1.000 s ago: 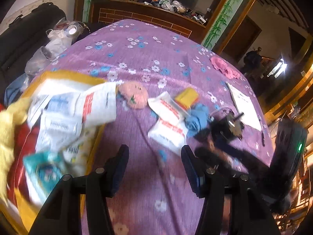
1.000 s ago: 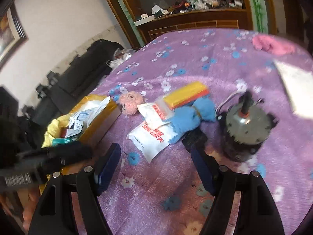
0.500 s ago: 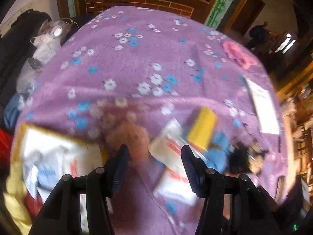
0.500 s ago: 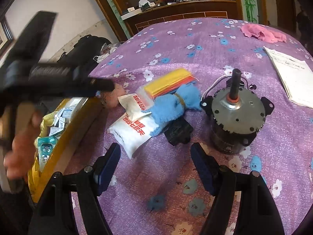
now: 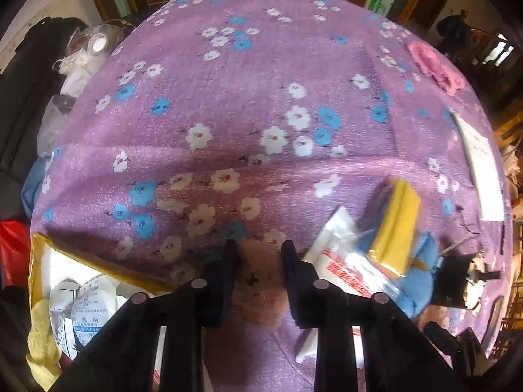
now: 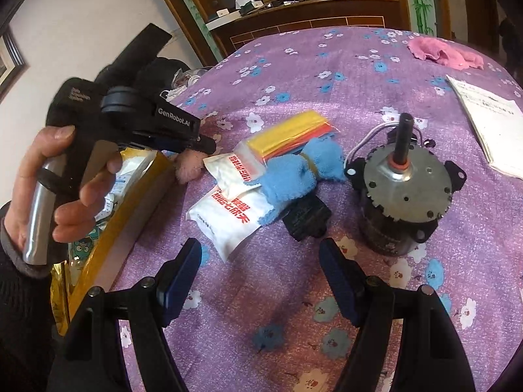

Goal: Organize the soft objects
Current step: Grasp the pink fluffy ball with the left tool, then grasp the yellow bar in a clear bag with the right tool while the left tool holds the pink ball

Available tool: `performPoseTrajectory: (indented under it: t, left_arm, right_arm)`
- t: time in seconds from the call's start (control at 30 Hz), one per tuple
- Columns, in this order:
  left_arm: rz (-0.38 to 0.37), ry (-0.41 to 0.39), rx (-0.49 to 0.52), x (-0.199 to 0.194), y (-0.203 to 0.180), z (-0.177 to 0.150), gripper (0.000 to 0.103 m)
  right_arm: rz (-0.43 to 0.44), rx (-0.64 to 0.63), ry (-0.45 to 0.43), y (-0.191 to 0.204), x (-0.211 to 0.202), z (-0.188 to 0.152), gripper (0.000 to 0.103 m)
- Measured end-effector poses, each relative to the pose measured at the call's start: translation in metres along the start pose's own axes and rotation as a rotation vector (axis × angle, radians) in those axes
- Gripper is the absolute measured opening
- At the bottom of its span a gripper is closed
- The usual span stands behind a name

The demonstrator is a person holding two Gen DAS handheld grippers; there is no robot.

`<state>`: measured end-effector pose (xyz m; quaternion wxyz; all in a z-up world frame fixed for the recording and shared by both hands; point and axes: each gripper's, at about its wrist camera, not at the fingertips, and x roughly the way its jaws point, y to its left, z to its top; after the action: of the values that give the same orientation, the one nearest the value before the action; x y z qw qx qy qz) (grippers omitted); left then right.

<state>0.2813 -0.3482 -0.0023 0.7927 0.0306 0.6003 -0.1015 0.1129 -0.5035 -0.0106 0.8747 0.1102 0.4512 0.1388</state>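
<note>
The left hand-held gripper was pointed steeply down over the pink fluffy ball, which lay on the purple flowered cloth of the worktop just beside the yellow-rimmed box of packets. Its jaws were closing, with the ball between them and the pads apparently pressing into its sides. In the right wrist view the same ball was seen under the tip of that gripper, touching the edge of a white sachet. The step in hand was judged to be the grasp of the ball for moving into the box. For this to be done well, the squeeze would best be centred on the ball's bulk, since so soft a thing could be expected to compress and slip if only its fuzz were pinched; the cloth beneath should not be caught by the fingertips. The lift would best be made straight up, clear of the sachet and the box rim, before any sideways carry. The right hand-held gripper was held wide and empty above the cloth, near the blue towel and the motor, where it would not be in the way.
</note>
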Motion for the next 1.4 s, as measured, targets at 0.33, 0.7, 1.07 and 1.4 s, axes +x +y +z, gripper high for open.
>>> performPoseTrajectory:
  t: [0.33, 0.7, 1.07, 1.4]
  left_arm:
    - [-0.099, -0.151, -0.018, -0.075, -0.01, -0.061, 0.024]
    - [-0.147, -0.233, -0.028, -0.102, -0.014, -0.225, 0.024]
    - [-0.175, -0.25, -0.104, -0.095, 0.022, -0.265, 0.025]
    - [-0.255, -0.281, -0.14, -0.105, 0.047, -0.267, 0.025]
  right_arm:
    - [-0.003, -0.012, -0.009, 0.003, -0.002, -0.002, 0.074]
    - [-0.012, -0.041, -0.001, 0.009, 0.006, -0.007, 0.074]
    - [-0.008, -0.023, -0.055, 0.021, -0.021, 0.012, 0.074]
    - [-0.297, 0.048, -0.017, 0.03, 0.035, 0.094, 0.068]
